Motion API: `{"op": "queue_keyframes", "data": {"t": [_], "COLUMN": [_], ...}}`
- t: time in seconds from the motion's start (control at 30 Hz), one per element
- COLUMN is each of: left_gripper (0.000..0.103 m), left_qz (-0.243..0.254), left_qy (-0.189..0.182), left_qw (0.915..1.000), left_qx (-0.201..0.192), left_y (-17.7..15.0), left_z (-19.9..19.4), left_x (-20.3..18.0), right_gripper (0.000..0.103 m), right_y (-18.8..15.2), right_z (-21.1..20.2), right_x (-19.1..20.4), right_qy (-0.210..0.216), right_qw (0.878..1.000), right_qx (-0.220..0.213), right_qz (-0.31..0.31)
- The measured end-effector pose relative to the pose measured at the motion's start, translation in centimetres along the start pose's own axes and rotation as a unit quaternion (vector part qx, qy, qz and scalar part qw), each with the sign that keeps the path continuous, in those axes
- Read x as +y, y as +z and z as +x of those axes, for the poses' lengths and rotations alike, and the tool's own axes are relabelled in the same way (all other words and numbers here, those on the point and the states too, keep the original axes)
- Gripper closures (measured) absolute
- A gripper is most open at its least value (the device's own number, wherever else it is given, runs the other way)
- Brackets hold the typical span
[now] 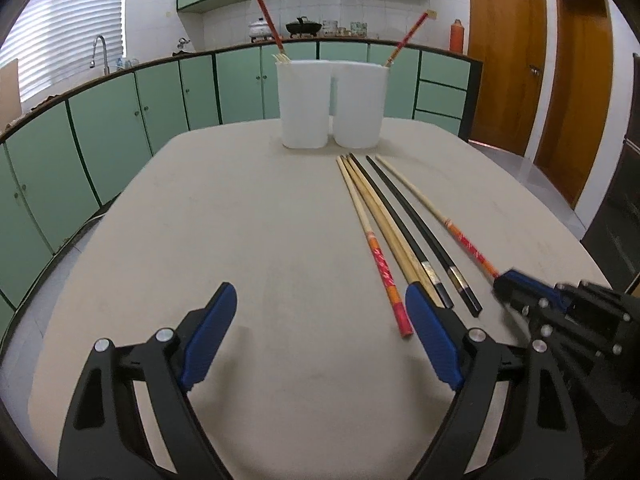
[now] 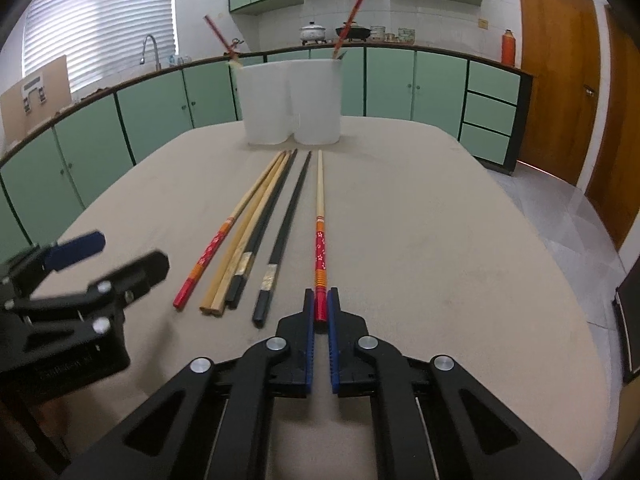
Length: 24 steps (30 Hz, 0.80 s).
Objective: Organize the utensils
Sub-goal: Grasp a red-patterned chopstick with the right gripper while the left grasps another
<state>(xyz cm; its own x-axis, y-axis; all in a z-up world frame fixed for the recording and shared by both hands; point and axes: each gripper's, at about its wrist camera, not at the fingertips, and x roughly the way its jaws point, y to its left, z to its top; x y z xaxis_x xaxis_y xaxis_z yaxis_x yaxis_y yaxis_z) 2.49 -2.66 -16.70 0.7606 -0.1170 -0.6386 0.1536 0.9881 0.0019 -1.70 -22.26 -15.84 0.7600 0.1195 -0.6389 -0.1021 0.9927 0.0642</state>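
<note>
Several chopsticks lie side by side on the beige table [image 1: 200, 240]. My right gripper [image 2: 321, 300] is shut on the red end of a red-handled chopstick [image 2: 320, 216], which still lies along the table; it also shows in the left wrist view [image 1: 424, 204]. Left of it lie two black chopsticks [image 2: 286, 220], two plain bamboo ones [image 2: 256, 216] and another red-handled one [image 2: 228, 228]. Two white holder cups [image 2: 292, 100] stand at the far end, each with one red chopstick in it. My left gripper [image 1: 320, 312] is open and empty, low over the table left of the row.
Green kitchen cabinets [image 1: 120, 120] and a counter with a sink run behind and to the left of the table. Wooden doors [image 1: 508, 60] stand at the right. A dark object [image 2: 628, 328] sits off the table's right edge.
</note>
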Motion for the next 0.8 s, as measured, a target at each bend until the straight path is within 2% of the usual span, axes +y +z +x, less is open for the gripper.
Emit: {"op": "queue_keyframes", "data": {"t": [0.23, 0.3, 0.33, 0.43, 0.53, 0.63, 0.67, 0.7, 0.73, 0.8], "left_gripper": [0.032, 0.039, 0.039, 0.040, 0.046, 0.062, 0.072, 0.088, 0.095, 0.097], "left_qz": [0.012, 0.011, 0.011, 0.012, 0.012, 0.014, 0.014, 0.013, 0.012, 0.010], "left_qy": [-0.006, -0.008, -0.006, -0.002, -0.004, -0.009, -0.014, -0.017, -0.023, -0.026], "left_qw": [0.9993, 0.9989, 0.9988, 0.9988, 0.9988, 0.9989, 0.9989, 0.9989, 0.9987, 0.9987], "left_qx": [0.033, 0.044, 0.048, 0.048, 0.047, 0.044, 0.043, 0.042, 0.043, 0.042], "left_y": [-0.2, -0.2, -0.2, -0.2, -0.3, -0.2, -0.2, -0.2, -0.2, -0.2], "left_z": [1.2, 1.6, 1.8, 1.9, 1.8, 1.8, 1.8, 1.7, 1.7, 1.6], "left_x": [-1.3, -1.5, -1.6, -1.7, -2.0, -2.3, -2.4, -2.5, -2.5, -2.6], "right_gripper": [0.097, 0.097, 0.097, 0.097, 0.097, 0.097, 0.097, 0.097, 0.097, 0.097], "right_y": [0.5, 0.5, 0.5, 0.5, 0.5, 0.5, 0.5, 0.5, 0.6, 0.8], "right_z": [-0.6, -0.6, -0.7, -0.8, -0.9, -0.9, -0.9, -1.0, -1.0, -1.2], "right_x": [-1.6, -1.7, -1.7, -1.6, -1.7, -1.7, -1.7, -1.7, -1.8, -1.8], "right_qy": [0.001, 0.002, 0.003, 0.004, 0.007, 0.008, 0.008, 0.008, 0.008, 0.007], "right_qw": [1.000, 1.000, 1.000, 1.000, 1.000, 0.999, 0.999, 0.999, 0.999, 0.999], "right_qx": [-0.012, -0.013, -0.014, -0.019, -0.021, -0.022, -0.022, -0.023, -0.024, -0.026], "right_qz": [0.018, 0.019, 0.019, 0.018, 0.021, 0.023, 0.023, 0.023, 0.022, 0.022]}}
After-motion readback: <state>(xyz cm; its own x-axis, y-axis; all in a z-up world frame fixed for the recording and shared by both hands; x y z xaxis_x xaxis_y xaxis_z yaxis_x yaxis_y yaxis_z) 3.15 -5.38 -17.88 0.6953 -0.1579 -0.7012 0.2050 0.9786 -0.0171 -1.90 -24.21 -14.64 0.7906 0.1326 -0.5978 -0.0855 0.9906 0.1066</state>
